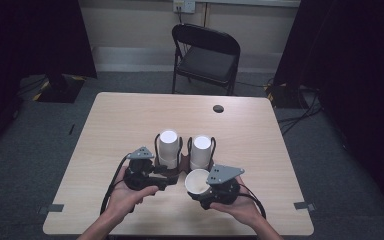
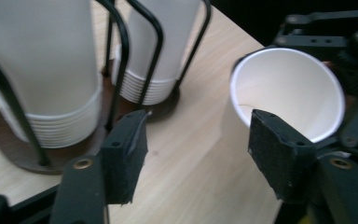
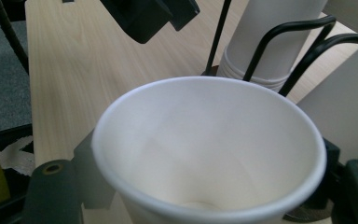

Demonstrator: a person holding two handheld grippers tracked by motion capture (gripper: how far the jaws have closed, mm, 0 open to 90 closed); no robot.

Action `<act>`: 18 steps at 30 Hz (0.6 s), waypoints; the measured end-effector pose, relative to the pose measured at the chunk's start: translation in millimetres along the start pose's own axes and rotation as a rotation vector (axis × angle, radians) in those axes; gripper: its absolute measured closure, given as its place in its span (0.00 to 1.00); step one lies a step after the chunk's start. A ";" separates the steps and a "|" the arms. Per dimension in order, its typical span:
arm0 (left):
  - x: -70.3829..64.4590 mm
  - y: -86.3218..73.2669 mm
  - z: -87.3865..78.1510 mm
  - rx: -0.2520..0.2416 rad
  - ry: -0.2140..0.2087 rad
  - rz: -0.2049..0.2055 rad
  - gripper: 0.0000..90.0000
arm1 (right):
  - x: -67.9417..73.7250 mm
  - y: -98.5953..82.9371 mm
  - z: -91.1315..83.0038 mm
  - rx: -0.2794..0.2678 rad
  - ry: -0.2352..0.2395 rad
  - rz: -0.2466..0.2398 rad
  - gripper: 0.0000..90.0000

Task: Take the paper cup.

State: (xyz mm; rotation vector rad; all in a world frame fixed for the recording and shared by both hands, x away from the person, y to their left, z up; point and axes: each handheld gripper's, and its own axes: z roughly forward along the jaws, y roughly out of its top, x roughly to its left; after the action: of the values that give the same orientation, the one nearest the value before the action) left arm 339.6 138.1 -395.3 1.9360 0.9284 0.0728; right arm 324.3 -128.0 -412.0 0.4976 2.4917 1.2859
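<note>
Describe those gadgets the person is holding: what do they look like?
Both the left gripper and right gripper are black handheld devices, each topped by a grey three-cornered plate and trailing a black cable. Each has two black jaws with blocky dark pads. The forearms are bare.

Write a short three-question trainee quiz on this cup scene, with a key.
1. True or false: the right gripper holds a single paper cup with its mouth open upward.
2. How many stacks of cups stand in wire holders on the table? A) one B) two C) four
3. Fill in: the left gripper has its jaws ____, with nothing between them.

Key: 1 true. 2 B, the left stack and the right stack. 3 open.
</note>
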 end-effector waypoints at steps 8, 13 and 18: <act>4.1 -11.0 -0.2 -0.004 0.116 0.107 0.33 | -6.6 -2.1 -8.0 -0.014 -0.028 0.022 0.28; 7.6 -22.9 -4.6 -0.041 0.112 0.120 0.32 | -11.3 -4.5 -13.7 -0.025 -0.046 0.040 0.28; 8.8 -30.3 -8.8 -0.048 0.114 0.123 0.30 | -18.0 -6.0 -18.7 -0.036 -0.069 0.059 0.28</act>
State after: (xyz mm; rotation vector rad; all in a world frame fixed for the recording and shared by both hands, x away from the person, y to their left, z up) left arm 324.9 158.0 -416.9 1.9587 0.8729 0.2767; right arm 331.8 -152.5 -404.8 0.6005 2.4103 1.3098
